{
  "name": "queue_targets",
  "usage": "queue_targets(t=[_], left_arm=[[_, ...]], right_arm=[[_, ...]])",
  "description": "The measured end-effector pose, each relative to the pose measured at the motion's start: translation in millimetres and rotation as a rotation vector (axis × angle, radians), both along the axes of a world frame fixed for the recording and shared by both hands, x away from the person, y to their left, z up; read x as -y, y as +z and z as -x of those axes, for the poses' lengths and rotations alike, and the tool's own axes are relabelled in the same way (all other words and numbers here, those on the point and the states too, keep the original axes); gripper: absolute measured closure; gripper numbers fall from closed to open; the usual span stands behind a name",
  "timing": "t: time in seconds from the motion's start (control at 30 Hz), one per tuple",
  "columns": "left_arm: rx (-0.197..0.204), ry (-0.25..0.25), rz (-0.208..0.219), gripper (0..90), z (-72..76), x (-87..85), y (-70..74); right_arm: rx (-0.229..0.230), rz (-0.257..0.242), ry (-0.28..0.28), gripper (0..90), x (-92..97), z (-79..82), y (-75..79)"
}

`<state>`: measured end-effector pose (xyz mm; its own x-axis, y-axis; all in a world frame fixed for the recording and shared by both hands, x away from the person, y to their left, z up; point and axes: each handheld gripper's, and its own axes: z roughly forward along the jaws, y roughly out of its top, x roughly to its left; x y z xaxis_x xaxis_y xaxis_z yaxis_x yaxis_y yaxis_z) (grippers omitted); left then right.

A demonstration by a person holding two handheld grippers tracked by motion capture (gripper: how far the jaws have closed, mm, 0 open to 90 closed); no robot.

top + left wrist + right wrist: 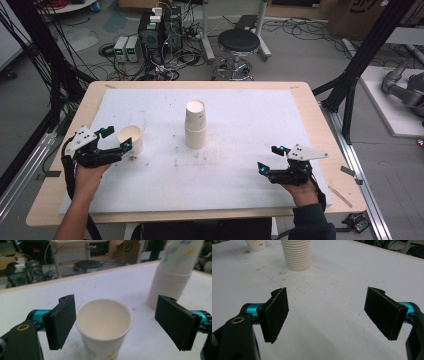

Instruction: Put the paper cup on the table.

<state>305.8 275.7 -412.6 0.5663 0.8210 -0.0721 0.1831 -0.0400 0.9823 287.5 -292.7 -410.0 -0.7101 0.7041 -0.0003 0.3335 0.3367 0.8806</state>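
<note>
- L gripper [114, 139] – at table's left side, held in person's left hand [90, 172], grey plate on top. Jaws stand wide apart, pads not pressing on anything.
- Single paper cup [131, 139] – upright on the white mat, mouth up, inside looks empty. Sits between the L gripper's two pads; in the left gripper view [103, 326] the left-hand pad is just beside its rim, the other pad well clear. Faint printed pattern on the wall.
- White mat [240, 165] – covers most of the wooden table [322, 125]; scuffs and dark specks near its middle.
- Cup stack [195, 124] – nested paper cups, upright, approx. mid-table, well apart from the single cup. Ribbed rims show in the right gripper view [296, 255]; in the left gripper view the stack [175, 272] stands behind the right-hand pad.
- R gripper [267, 159] – at table's right side, in person's right hand [300, 187], dark sleeve at the wrist. Jaws wide apart, bare mat between them [325, 315], nothing held. Well apart from the stack.
- Beyond table, far side – black stool [239, 42], equipment boxes w/ cables [150, 40] on the floor.
</note>
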Motion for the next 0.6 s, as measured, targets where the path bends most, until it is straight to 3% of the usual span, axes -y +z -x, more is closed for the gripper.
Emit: queue_targets(t=[0.03,0.1,0.2,0.33,0.47,0.6], left_arm=[[0.000,0.000,0.000,17.4,0.0,0.0,0.0],[0.045,-0.084,0.065,17.4,1.5,12.2,6.2],[0.061,-0.173,0.119,17.3,0.9,28.9,7.9],[0.049,-0.253,0.107,16.2,-0.7,49.5,3.7],[0.033,-0.285,0.095,16.2,-1.3,60.8,-0.4],[0.042,-0.301,0.081,16.5,1.1,68.2,-3.5]], right_arm=[[0.002,-0.002,-0.002,19.9,0.3,-0.3,0.2],[0.003,-0.003,-0.008,19.9,1.2,-0.5,0.7],[0.001,-0.007,-0.013,19.9,3.0,-0.3,0.8],[0.014,0.001,-0.019,19.9,5.2,0.2,2.0],[0.028,-0.006,-0.019,19.9,6.8,1.6,4.2],[0.046,-0.003,-0.023,19.9,6.8,4.3,6.7]])
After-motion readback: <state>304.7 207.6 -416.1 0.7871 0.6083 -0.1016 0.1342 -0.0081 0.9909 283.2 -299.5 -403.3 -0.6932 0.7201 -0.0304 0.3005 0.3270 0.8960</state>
